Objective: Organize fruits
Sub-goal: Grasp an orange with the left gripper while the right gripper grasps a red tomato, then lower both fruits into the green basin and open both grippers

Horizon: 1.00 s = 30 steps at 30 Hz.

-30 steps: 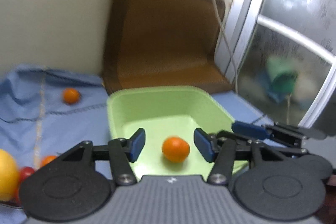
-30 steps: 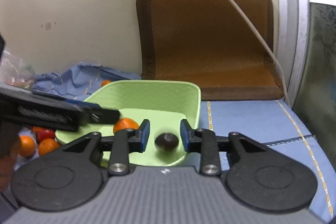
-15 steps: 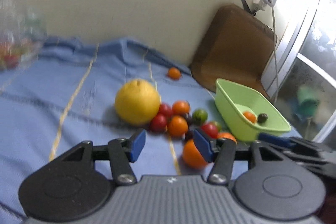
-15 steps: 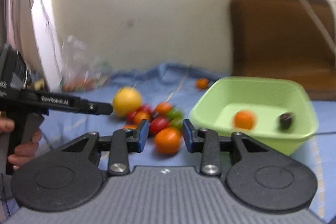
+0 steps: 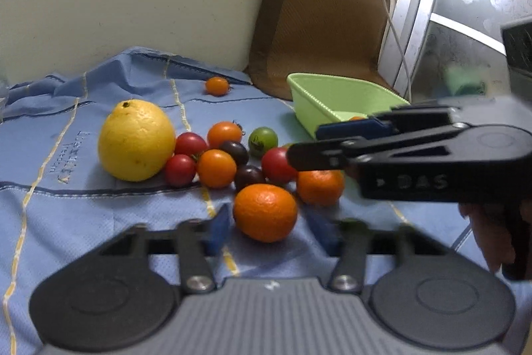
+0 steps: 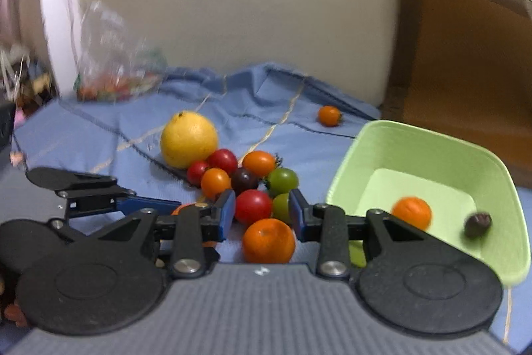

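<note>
We found the left gripper (image 5: 271, 230) aimed at the near mandarin (image 5: 265, 212), which lay straight ahead between its blue pads; jaws were closing, pads not yet pressing. The right gripper (image 6: 261, 213) stood narrow and empty above a second mandarin (image 6: 268, 241), red tomato (image 6: 252, 206) beyond. Each hand was nearest its own mandarin. The green tub (image 6: 392, 140) sat right of the pile.

Count on the cloth (image 5: 99, 215): one yellow citrus (image 5: 136, 140), two mandarins; about ten small tomatoes, one lone orange one (image 5: 216, 86) by the wall. In the tub: one mandarin (image 6: 411, 212), one dark fruit (image 6: 477, 224).
</note>
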Each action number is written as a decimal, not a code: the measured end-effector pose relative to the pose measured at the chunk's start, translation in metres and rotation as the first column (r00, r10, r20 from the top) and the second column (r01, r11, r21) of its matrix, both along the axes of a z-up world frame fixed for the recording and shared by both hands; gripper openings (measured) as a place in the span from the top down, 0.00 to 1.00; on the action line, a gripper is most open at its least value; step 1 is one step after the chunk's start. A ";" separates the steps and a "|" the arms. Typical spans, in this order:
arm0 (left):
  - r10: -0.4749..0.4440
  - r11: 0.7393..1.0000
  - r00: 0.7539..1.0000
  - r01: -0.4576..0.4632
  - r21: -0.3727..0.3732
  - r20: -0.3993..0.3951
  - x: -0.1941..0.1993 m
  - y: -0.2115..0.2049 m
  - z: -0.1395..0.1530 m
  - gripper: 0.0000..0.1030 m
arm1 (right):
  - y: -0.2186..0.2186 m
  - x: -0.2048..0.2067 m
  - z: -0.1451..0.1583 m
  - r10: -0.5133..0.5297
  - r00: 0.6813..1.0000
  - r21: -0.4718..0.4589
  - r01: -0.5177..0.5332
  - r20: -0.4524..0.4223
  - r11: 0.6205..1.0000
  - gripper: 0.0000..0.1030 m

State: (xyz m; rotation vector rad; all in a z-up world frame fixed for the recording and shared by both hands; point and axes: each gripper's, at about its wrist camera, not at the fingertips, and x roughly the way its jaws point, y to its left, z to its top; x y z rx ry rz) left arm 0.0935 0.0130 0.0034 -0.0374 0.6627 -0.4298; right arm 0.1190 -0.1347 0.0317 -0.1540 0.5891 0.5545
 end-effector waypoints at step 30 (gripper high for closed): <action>-0.209 0.971 0.978 0.207 -0.117 -0.001 0.015 -0.089 0.047 0.59 | -0.114 -0.072 0.009 -0.258 0.958 0.135 0.242 0.123 0.961 0.70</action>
